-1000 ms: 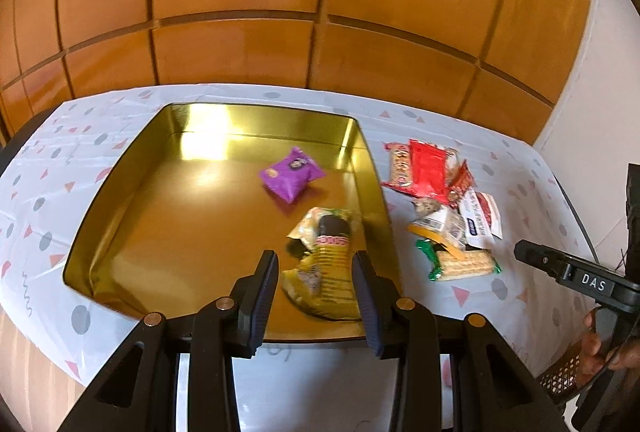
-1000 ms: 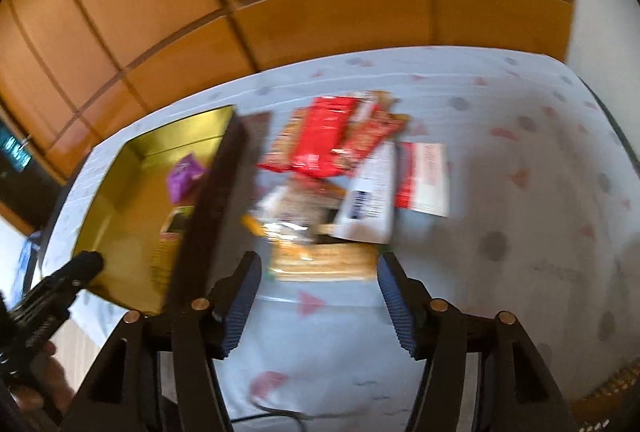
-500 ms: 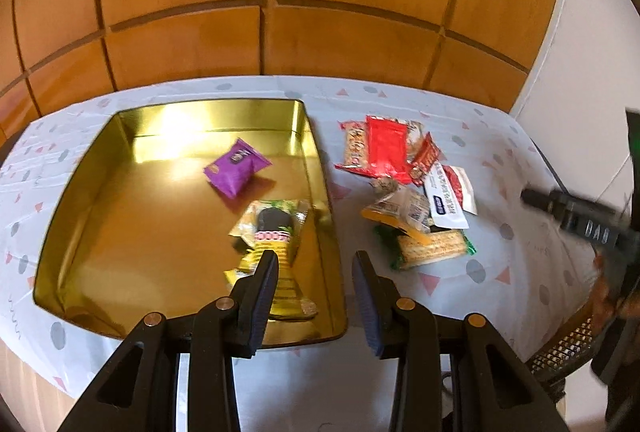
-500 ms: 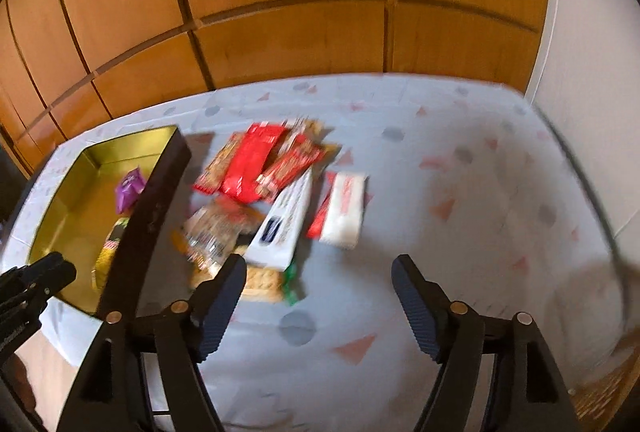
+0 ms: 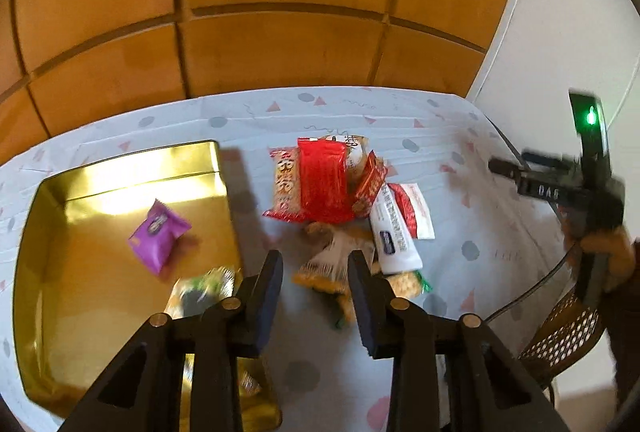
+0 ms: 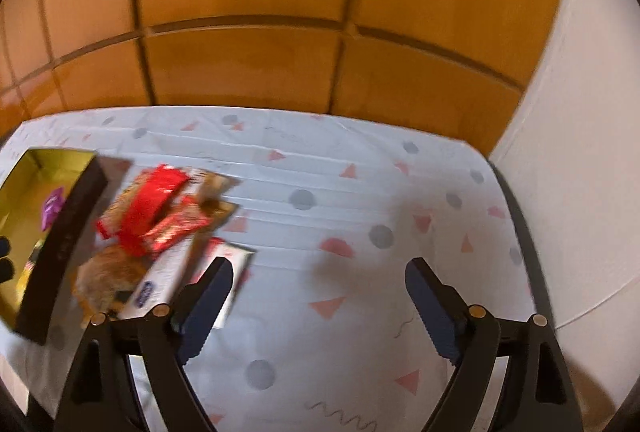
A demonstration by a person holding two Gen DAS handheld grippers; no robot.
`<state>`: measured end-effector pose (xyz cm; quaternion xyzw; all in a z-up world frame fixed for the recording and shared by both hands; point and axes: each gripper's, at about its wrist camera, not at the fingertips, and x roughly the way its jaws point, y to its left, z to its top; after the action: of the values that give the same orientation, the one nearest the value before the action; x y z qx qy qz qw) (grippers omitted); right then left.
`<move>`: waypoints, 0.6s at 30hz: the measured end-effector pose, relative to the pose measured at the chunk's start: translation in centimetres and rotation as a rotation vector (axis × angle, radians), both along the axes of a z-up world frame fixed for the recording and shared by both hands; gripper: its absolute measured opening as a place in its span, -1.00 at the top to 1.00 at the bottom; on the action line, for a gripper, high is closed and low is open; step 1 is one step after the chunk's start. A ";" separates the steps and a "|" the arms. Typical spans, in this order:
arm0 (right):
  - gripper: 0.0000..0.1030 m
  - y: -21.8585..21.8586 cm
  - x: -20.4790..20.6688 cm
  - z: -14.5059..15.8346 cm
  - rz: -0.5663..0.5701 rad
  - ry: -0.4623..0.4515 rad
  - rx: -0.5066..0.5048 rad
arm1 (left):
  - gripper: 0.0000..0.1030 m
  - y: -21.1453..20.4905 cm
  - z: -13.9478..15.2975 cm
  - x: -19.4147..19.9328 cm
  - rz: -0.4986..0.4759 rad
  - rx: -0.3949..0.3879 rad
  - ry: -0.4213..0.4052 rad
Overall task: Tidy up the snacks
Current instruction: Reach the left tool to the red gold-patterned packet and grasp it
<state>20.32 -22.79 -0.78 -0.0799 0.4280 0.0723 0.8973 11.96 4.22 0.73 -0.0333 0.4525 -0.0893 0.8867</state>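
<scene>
Snacks (image 5: 332, 191) are lying piled on the table (image 5: 440, 119); two are sitting in the tin (image 5: 80, 304). Left gripper (image 5: 316, 268) and right gripper (image 6: 320, 284) are hovering open, empty.

In the left wrist view, the yellow-and-black snack packet (image 5: 200, 292) at lower centre of the shallow gold metal tray (image 5: 60, 272) is smeared by motion and partly hidden behind the left gripper's (image 5: 315, 274) black fingers (image 5: 269, 280). The clear-wrapped golden biscuit packet (image 5: 326, 272) between them is blurred (print unreadable). In the right wrist view, the tray (image 6: 60, 232) is cut off at the left edge.
</scene>
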 end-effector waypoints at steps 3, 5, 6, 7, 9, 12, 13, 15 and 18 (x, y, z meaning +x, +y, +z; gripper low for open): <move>-0.69 -2.2 1.2 -1.4 -0.088 0.071 0.079 | 0.47 -0.8 -0.3 2.2 -0.009 0.027 -0.003; -0.69 -2.9 1.3 -0.9 -0.099 0.040 0.121 | 0.56 -1.4 -0.8 3.8 -0.013 0.046 0.009; -0.69 -3.0 1.4 -0.8 -0.101 0.038 0.129 | 0.59 -1.7 -1.0 4.5 -0.018 0.046 0.020; -0.69 -3.0 1.6 -1.0 -0.105 0.050 0.133 | 0.59 -2.1 -1.3 5.4 -0.027 0.041 0.036; -0.69 -2.9 1.6 -1.1 -0.105 0.062 0.137 | 0.59 -3.1 -1.8 6.8 -0.040 0.041 0.057; -0.69 -2.8 1.6 -1.1 -0.104 0.062 0.139 | 0.54 -4.9 -2.5 8.2 -0.068 0.050 0.067; -0.69 -2.8 1.6 -1.2 -0.105 0.068 0.143 | 0.46 -5.9 -2.9 8.6 -0.101 0.056 0.072; -0.69 -2.9 1.7 -1.2 -0.111 0.075 0.151 | 0.33 -7.9 -3.5 9.3 -0.148 0.097 0.081; -0.69 -3.2 1.9 -1.5 -0.121 0.085 0.165 | 0.29 -10.5 -4.7 10.1 -0.220 0.162 0.079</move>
<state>22.23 -25.96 -2.26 0.0236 0.4622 0.0563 0.8847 22.10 -6.27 -3.93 0.0846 0.4937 -0.1480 0.8528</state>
